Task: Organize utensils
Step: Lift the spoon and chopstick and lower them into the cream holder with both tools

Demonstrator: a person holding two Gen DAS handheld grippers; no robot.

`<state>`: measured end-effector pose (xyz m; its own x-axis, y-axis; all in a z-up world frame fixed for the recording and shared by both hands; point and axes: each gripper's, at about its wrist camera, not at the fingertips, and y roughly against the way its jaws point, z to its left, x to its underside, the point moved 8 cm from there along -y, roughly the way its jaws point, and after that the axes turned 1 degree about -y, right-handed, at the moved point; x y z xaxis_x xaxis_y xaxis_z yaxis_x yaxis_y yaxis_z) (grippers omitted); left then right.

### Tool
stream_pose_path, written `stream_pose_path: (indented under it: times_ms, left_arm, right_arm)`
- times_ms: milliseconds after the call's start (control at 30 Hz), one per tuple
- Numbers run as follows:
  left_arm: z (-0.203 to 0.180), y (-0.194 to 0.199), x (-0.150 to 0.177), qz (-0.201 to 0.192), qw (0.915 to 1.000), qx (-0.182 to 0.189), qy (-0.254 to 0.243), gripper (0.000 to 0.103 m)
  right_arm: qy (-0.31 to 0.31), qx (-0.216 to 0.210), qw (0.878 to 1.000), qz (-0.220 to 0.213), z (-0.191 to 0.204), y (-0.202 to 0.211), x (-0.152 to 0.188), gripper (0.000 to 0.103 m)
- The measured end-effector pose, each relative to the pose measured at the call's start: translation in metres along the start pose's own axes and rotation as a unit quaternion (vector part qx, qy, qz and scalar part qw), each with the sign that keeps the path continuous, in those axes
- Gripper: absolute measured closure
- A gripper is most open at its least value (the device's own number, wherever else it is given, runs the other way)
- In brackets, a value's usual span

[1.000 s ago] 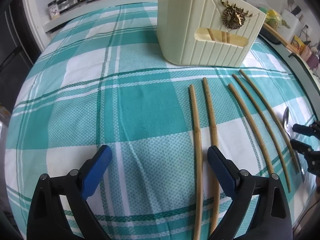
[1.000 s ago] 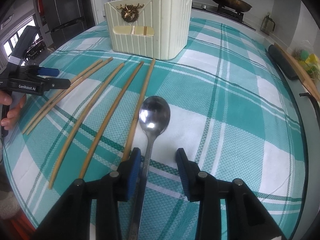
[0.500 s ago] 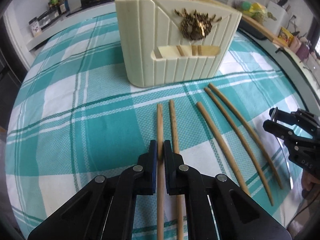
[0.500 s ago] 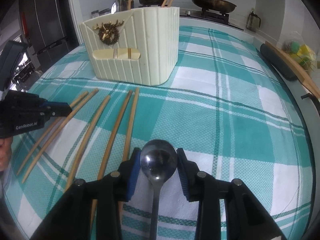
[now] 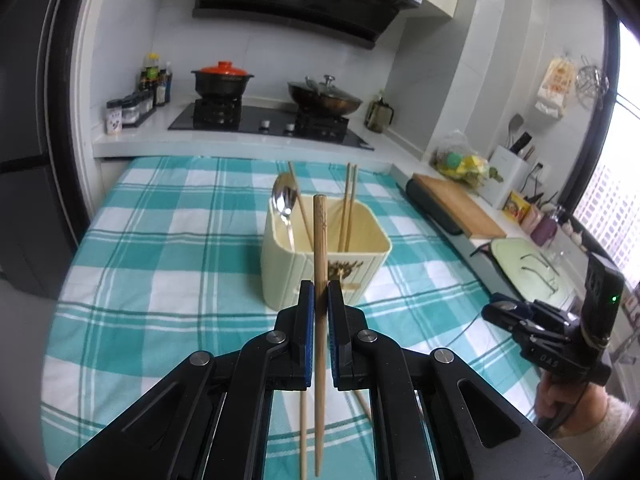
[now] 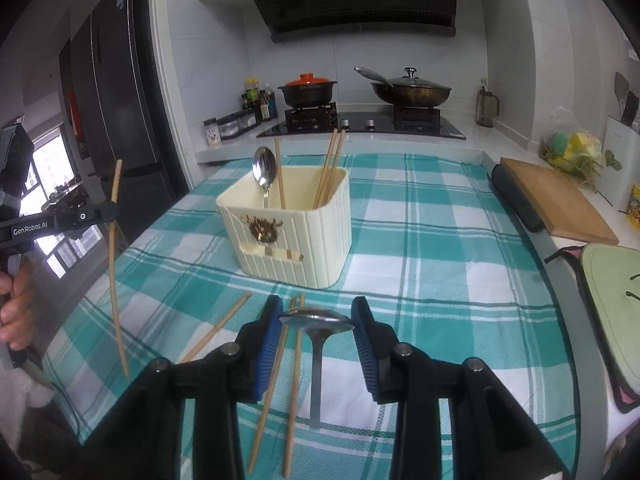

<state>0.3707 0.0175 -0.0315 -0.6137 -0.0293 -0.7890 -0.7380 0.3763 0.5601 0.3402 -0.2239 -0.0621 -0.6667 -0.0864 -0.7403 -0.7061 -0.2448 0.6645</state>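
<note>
- Standing near upright, a wooden chopstick [image 5: 319, 280] is pinched in the closed left gripper [image 5: 319, 300], above the teal plaid tablecloth [image 5: 160, 280]; its lower end is cut off by the frame.
- A steel spoon [image 6: 316, 320] is clamped by its bowl in the partly closed right gripper [image 6: 317, 322], handle hanging down.
- Both are held before the cream utensil holder [image 6: 296, 236]; its emblem is hard to make out.
- "GenRobot.AI" is read on the left gripper.
</note>
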Motion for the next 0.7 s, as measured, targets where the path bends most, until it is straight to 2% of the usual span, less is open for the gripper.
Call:
stream_pose_path:
  times_ms: [167, 400, 533, 700]
  left_arm:
    - [0.001, 0.010, -0.040, -0.027, 0.9996, -0.004, 0.003, 0.098]
    - [0.001, 0.009, -0.115, -0.069, 0.9974, -0.005, 0.019, 0.098]
    - [-0.001, -0.008, -0.156, -0.102, 0.9945, -0.020, 0.017, 0.098]
    - [-0.004, -0.047, -0.185, -0.136, 0.9897, -0.041, 0.014, 0.098]
  right_arm:
    - [-0.007, 0.004, 1.000, -0.027, 0.002, 0.010, -0.038, 0.067]
    - [-0.006, -0.012, 0.999, -0.044, 0.009, 0.009, -0.119, 0.067]
    - [-0.007, -0.018, 0.998, -0.055, 0.013, -0.002, -0.167, 0.067]
    - [-0.013, -0.022, 0.996, -0.081, 0.016, -0.025, -0.207, 0.067]
